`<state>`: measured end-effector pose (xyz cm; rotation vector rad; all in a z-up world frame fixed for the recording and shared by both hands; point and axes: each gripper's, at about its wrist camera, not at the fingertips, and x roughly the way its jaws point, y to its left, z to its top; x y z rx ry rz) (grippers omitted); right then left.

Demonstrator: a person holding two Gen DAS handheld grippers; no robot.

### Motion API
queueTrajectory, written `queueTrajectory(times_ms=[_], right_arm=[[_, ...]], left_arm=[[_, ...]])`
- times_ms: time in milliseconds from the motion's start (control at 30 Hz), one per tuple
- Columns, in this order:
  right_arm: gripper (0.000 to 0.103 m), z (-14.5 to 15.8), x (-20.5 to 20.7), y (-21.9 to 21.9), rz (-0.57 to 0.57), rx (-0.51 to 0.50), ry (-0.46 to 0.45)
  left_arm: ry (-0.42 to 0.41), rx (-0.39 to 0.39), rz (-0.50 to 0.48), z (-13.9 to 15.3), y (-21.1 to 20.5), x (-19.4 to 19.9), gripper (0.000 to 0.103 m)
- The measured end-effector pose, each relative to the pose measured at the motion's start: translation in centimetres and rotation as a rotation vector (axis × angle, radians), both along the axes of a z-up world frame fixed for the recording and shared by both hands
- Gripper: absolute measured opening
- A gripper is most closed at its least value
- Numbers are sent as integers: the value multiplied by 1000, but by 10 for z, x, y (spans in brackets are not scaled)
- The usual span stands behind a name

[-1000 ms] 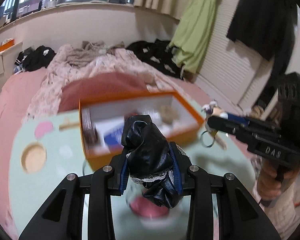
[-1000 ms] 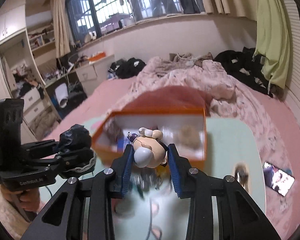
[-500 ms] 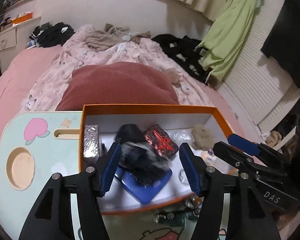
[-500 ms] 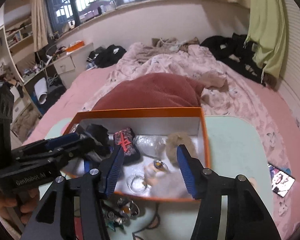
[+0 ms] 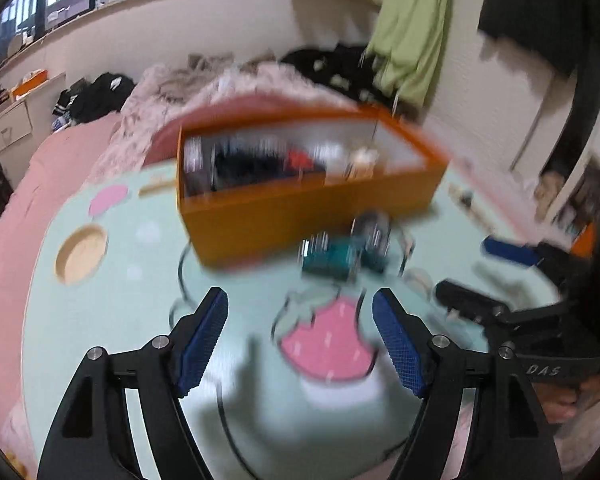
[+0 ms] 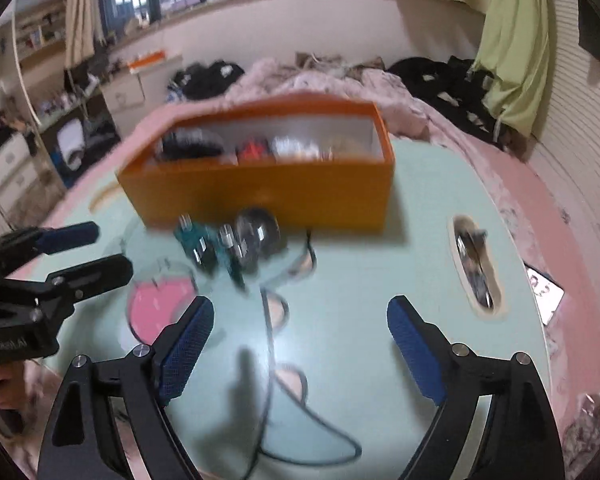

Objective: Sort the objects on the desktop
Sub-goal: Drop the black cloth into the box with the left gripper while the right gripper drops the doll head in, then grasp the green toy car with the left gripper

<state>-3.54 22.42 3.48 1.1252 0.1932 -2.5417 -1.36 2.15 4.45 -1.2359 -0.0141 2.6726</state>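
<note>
An orange box (image 5: 312,200) (image 6: 260,192) stands on the mint-green table (image 5: 140,320) (image 6: 380,280), with several small items inside, blurred. In front of it lies a cluster of teal and metallic small objects (image 5: 344,252) (image 6: 228,248). My left gripper (image 5: 300,336) hovers over the table short of the box, jaws opening, nothing between them. My right gripper (image 6: 298,340) is likewise empty and its jaws are opening. Each gripper shows in the other's view: the right gripper (image 5: 496,276), the left gripper (image 6: 80,252).
The table has a round recess (image 5: 82,254) at the left and an oval slot (image 6: 474,264) at the right holding small things. A phone (image 6: 544,294) lies beyond the right edge. A bed with pink bedding and clothes is behind.
The left gripper let go of the black bundle and the right of the small figure over the box. Both have opened, pulled back and dropped toward the table in front of the box.
</note>
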Motion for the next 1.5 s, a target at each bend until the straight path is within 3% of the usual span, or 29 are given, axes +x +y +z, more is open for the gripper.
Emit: queueTrajectory(times_ms=[100,167,233,300,1233,1367,1500], right_arm=[[89,-15,10,-1,-18,45,2],[96,-23,12,-1,-26,58,1],[103,-26,10,2,-37,59,-9],[103,-26,10,3,-41,60,-9],[103,-29,11,6,-39,58,-1],[103,-28,11,4,-39,56,0],[103,-28,11,0,-38,54,2]], left_arm=[[-55,-30,15,-22,5,3,75],[-88,-38,32,-32,4,0,76],[-84,-64,61,-33,4,-1,84],[-93,-62,77,-37,1,-3,103],[-95,-57,100,-42,-3,-3,103],[-83,27,68,-33,-6,-7,103],[-44,34,71,-20,-1,-21,103]])
